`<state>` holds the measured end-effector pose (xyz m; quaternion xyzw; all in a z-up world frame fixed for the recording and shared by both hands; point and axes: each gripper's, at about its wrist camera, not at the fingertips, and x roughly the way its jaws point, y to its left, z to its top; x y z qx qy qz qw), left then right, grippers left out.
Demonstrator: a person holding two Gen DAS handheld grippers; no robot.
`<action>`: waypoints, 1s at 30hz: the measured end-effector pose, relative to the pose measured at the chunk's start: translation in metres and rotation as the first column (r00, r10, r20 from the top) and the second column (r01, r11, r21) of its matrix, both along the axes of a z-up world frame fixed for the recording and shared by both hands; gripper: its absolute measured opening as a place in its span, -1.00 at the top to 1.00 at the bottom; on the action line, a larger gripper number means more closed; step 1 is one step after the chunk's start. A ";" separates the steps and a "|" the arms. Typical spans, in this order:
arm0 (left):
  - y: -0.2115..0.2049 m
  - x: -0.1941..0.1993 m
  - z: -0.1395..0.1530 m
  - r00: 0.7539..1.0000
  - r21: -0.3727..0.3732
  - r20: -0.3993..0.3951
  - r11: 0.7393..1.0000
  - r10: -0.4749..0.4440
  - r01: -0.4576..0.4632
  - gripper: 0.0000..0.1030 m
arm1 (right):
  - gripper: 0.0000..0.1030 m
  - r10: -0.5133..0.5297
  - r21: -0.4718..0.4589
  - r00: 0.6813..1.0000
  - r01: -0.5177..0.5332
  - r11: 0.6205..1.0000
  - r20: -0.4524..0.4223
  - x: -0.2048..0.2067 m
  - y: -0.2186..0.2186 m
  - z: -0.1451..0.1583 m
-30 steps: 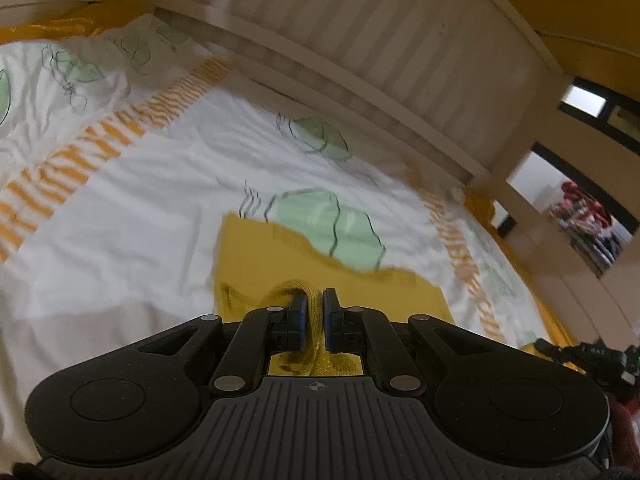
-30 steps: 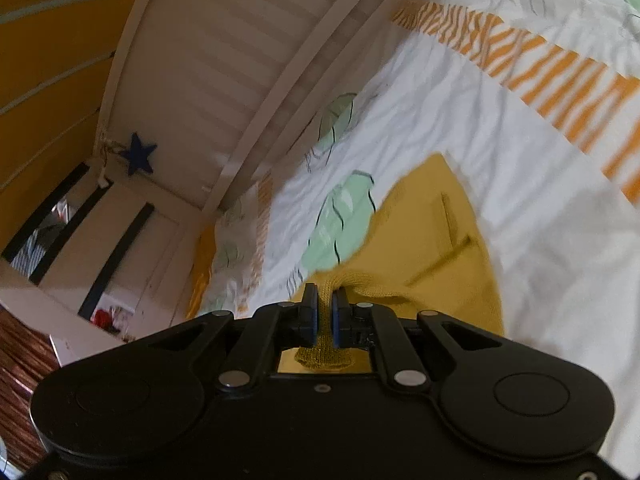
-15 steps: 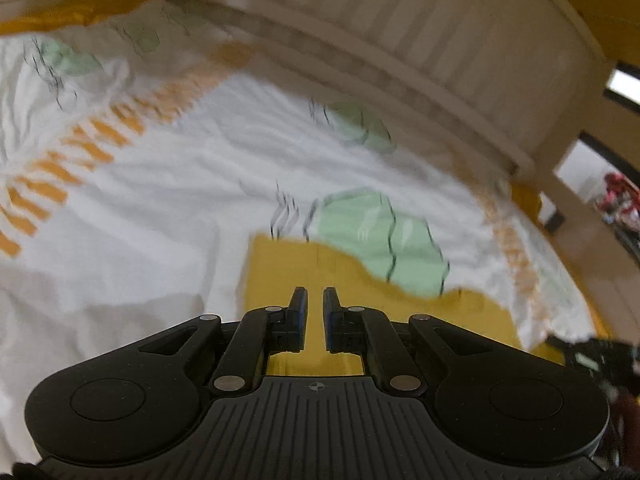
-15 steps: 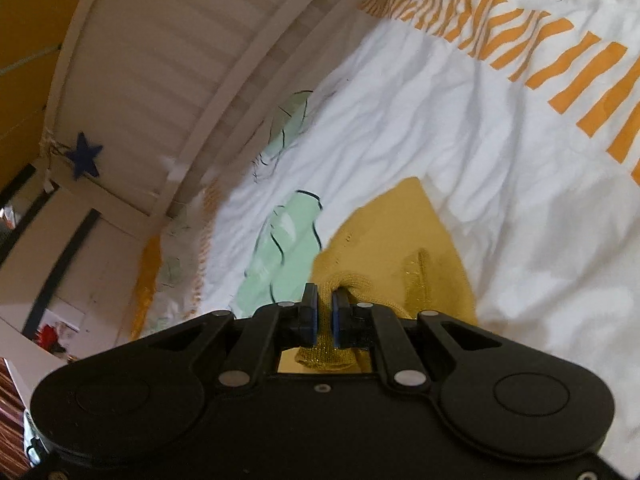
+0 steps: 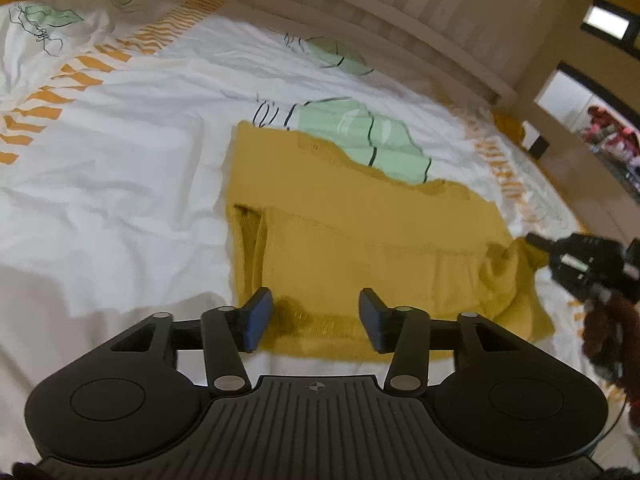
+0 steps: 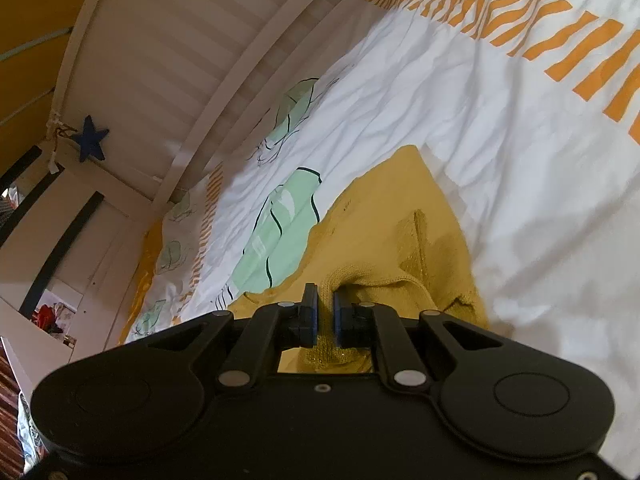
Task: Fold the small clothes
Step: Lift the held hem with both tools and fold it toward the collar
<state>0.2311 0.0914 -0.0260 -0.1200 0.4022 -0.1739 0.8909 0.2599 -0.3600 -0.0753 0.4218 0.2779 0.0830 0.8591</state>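
**Left jaws letting go, right jaws pinching the yellow knit**

While the left gripper (image 5: pixel 316 318) has its jaws opening, the two blue pads stand well apart over the near hem of the yellow knitted garment (image 5: pixel 360 240), and neither pad presses the cloth, which lies flat between and beyond them. On the other side, the right gripper (image 6: pixel 325 314) has its jaws nearly closed on a bunched fold of the same garment (image 6: pixel 400 232), the knit rising in a small hump between the pads. In the left wrist view that gripper (image 5: pixel 538 242) shows at the right edge of the cloth, where the fabric is gathered and lifted a little.

Folded over on itself, the garment lies on the bed, on a white duvet cover (image 5: pixel 120 152) printed with pale green leaf shapes and orange striped bands. Its far edge overlaps one green leaf print (image 5: pixel 360 140). Beyond the bed runs a white slatted bed rail (image 6: pixel 168 60), with a dark blue star (image 6: pixel 91 142) hanging on it.
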 end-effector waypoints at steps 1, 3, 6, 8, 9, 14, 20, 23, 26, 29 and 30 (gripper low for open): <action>-0.001 0.000 -0.002 1.000 0.006 -0.007 1.000 -0.002 0.002 0.06 | 0.67 -0.001 0.002 1.000 0.001 1.000 -0.001 0.000 0.000 0.000; -0.002 0.001 -0.006 1.000 0.019 -0.025 1.000 0.008 -0.008 0.06 | 0.66 -0.001 0.009 1.000 0.001 1.000 -0.003 0.002 0.000 -0.001; 0.000 0.006 -0.012 0.998 -0.009 -0.059 1.000 0.026 -0.027 0.06 | 0.66 0.003 0.008 1.000 -0.003 1.000 -0.005 0.001 0.001 0.000; 0.000 0.010 -0.014 0.997 -0.022 -0.068 0.999 0.030 -0.031 0.06 | 0.66 0.005 0.006 1.000 -0.005 1.000 -0.006 0.000 0.001 -0.001; -0.001 0.012 -0.014 0.997 -0.022 -0.068 0.999 0.028 -0.029 0.06 | 0.66 0.005 0.007 1.000 -0.005 1.000 -0.007 0.000 0.001 -0.001; -0.008 0.026 -0.021 0.995 -0.047 -0.090 0.998 0.030 -0.034 0.06 | 0.66 0.010 0.007 1.000 -0.010 1.000 -0.011 0.000 0.003 -0.002; -0.010 0.036 -0.025 0.994 -0.075 -0.099 0.996 0.040 -0.047 0.94 | 0.65 0.012 0.004 1.000 -0.012 1.000 -0.014 0.000 0.002 -0.002; -0.006 0.031 -0.016 0.997 -0.125 -0.050 0.991 0.050 -0.056 0.92 | 0.66 0.004 -0.005 1.000 -0.004 1.000 -0.005 -0.002 0.003 0.001; 0.001 0.028 0.007 0.998 -0.186 0.033 0.981 0.061 -0.054 0.92 | 0.66 -0.011 -0.003 0.999 0.011 1.000 0.030 -0.006 -0.001 0.009; 0.010 0.046 0.031 0.992 -0.238 0.081 0.968 0.095 -0.074 0.92 | 0.66 -0.022 0.010 0.998 0.021 1.000 0.059 -0.001 -0.005 0.017; 0.013 0.055 0.037 0.989 -0.250 0.089 0.964 0.114 -0.089 0.92 | 0.66 -0.024 0.014 0.998 0.023 1.000 0.062 0.004 -0.007 0.018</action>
